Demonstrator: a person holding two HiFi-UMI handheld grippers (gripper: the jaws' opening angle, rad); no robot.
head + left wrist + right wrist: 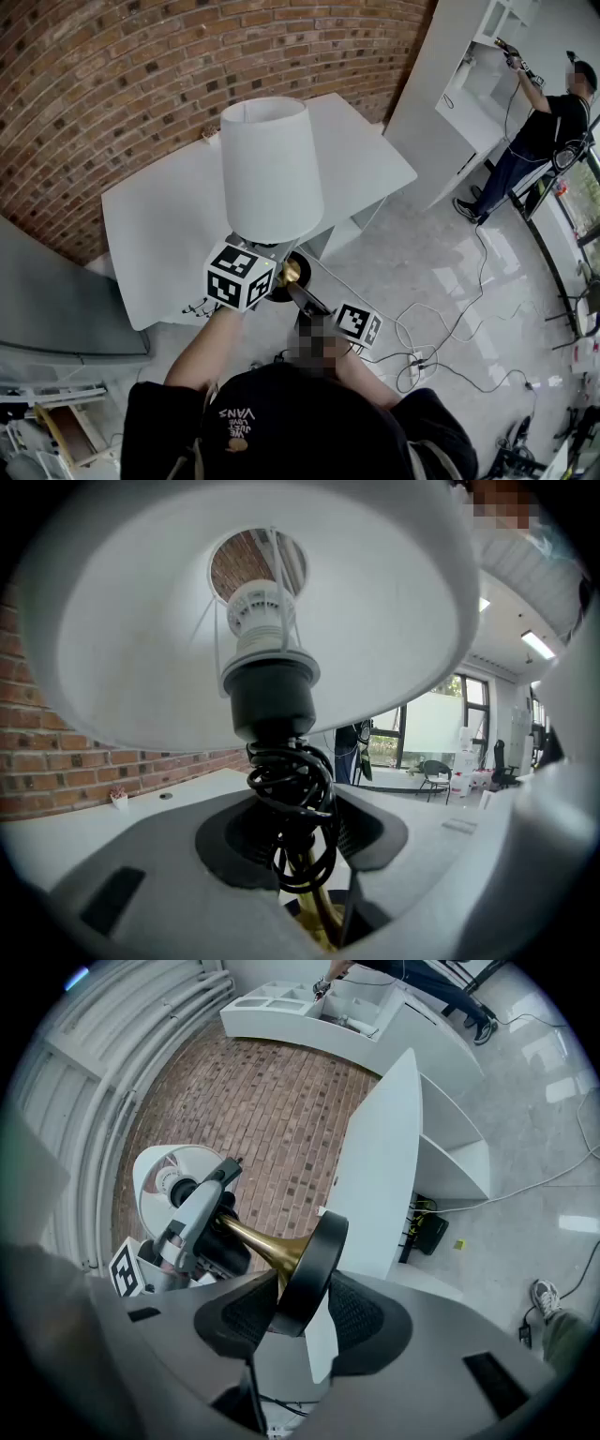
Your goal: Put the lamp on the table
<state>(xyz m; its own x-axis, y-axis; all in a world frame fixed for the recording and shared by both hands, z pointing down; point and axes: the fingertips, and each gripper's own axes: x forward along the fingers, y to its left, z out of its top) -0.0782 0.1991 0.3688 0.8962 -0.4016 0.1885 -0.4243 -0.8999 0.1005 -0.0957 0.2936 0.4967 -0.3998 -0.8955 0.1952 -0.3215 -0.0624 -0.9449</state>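
Note:
I hold the lamp off the floor in front of the white table [169,216]. Its white shade [272,169] stands upright over the table's near edge. My left gripper [253,255] is shut on the stem just under the shade. In the left gripper view its pads [361,832] squeeze the coiled black cord [291,789] wound round the brass stem [317,909], below the black socket [270,691]. My right gripper [302,292] is shut on the lamp's black round base [314,1265], with the disc edge-on between the pads. The brass stem [253,1239] runs from there up to the left gripper [192,1218].
A brick wall runs behind the table. A white shelf unit [469,84] stands at the right, where a person [548,131] works. Cables [441,347] and a power strip trail over the glossy floor to my right. A grey panel [56,300] lies at the left.

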